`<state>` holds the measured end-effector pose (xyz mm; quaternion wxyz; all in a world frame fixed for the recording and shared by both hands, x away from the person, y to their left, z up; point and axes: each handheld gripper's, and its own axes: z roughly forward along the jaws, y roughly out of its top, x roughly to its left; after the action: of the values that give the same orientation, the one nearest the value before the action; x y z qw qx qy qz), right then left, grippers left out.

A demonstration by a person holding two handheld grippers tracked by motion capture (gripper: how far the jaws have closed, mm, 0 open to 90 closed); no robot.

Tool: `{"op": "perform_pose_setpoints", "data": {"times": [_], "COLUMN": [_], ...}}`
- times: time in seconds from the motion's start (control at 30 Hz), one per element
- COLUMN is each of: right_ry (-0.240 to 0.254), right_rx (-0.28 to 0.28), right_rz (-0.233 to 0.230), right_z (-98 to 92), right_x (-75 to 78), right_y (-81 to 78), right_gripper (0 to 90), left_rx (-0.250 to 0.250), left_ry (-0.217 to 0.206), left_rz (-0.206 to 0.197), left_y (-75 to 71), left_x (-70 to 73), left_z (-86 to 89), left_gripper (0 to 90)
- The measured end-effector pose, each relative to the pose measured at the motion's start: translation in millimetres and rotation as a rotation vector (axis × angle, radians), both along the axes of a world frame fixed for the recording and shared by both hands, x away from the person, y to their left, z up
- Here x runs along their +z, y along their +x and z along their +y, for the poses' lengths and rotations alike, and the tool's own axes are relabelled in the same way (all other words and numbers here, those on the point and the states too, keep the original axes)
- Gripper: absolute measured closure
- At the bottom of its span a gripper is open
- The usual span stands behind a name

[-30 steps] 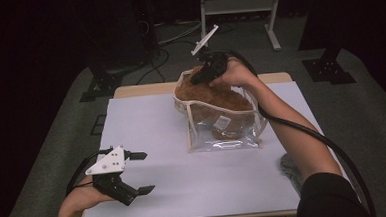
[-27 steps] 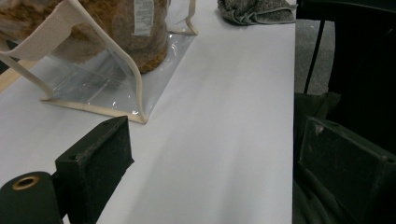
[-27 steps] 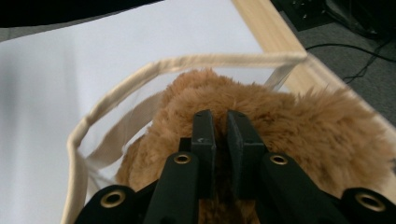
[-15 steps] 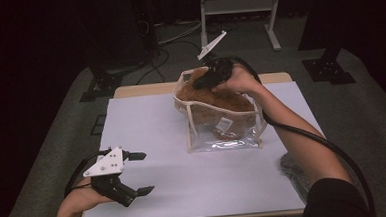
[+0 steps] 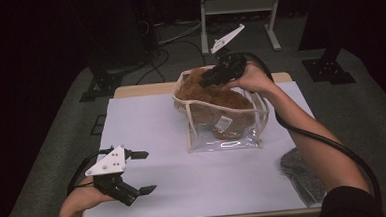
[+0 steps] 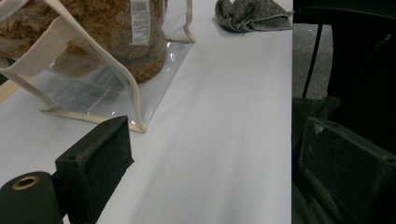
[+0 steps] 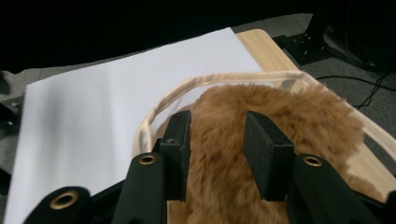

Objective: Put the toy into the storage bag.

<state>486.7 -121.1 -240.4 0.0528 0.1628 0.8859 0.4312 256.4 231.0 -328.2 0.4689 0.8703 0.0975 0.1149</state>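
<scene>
The brown plush toy [image 7: 261,140] is left seated in the clear bag [image 5: 222,137] as the right hand-held gripper [image 7: 217,140], jaws just parted, straddles it ungripped; the left hand-held gripper [image 5: 134,171] is kept open and empty.

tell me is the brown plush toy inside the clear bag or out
Inside: the plush toy sits within the clear bag, its top bulging above the rim.

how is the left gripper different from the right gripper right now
The left gripper rests low at the near left corner of the white table, its jaws spread wide with nothing between them. The right gripper is raised over the clear bag at the far side; its jaws have just been opening and stand narrower, with the brown furry toy between them. Both are black, two-jawed and hand-held.
</scene>
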Motion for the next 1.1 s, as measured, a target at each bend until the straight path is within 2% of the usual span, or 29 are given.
{"op": "perform_pose_setpoints", "data": {"times": [0.17,0.2,0.23,0.27,0.33,0.37,0.57,0.7,0.87,1.1], "right_ry": [0.008,0.017,0.017,0.019,0.021,0.024,0.048,0.065,0.076,0.085], "right_rx": [-0.004,-0.008,-0.008,-0.014,-0.014,-0.023,-0.040,-0.059,-0.070,-0.078], "right_rz": [0.002,0.007,0.007,0.006,0.008,0.009,0.019,0.019,0.014,0.004], "right_z": [-19.5,-28.3,-28.3,-36.8,-40.9,-50.3,-68.9,-84.8,-95.0,-113.6], "right_x": [1.2,0.5,0.5,-0.9,-1.8,-3.4,-5.4,-4.9,-4.8,-5.2], "right_y": [-10.9,-15.6,-15.6,-20.3,-22.5,-28.2,-40.7,-48.7,-55.8,-75.4], "right_gripper": [56.3,55.8,55.8,54.5,53.8,52.5,50.4,49.0,47.2,43.1], "left_rx": [0.002,0.003,0.003,0.003,0.002,0.001,-0.004,-0.004,-0.006,-0.009], "left_ry": [-0.005,-0.004,-0.004,-0.005,-0.003,-0.003,-0.017,-0.012,-0.012,-0.010], "left_rz": [-0.002,-0.001,-0.001,-0.002,-0.001,-0.004,-0.005,0.001,0.000,0.005], "left_y": [1.4,2.0,2.0,2.5,2.7,3.1,6.0,7.9,7.6,8.9], "left_x": [-0.3,-1.1,-1.1,-1.8,-1.6,-1.5,-2.3,-3.8,-3.9,-4.7], "left_z": [0.8,0.7,0.7,0.6,0.8,0.8,0.8,0.6,-1.2,-3.7], "left_gripper": [7.8,7.9,7.9,7.8,7.9,7.9,7.9,7.8,7.9,7.9]}}
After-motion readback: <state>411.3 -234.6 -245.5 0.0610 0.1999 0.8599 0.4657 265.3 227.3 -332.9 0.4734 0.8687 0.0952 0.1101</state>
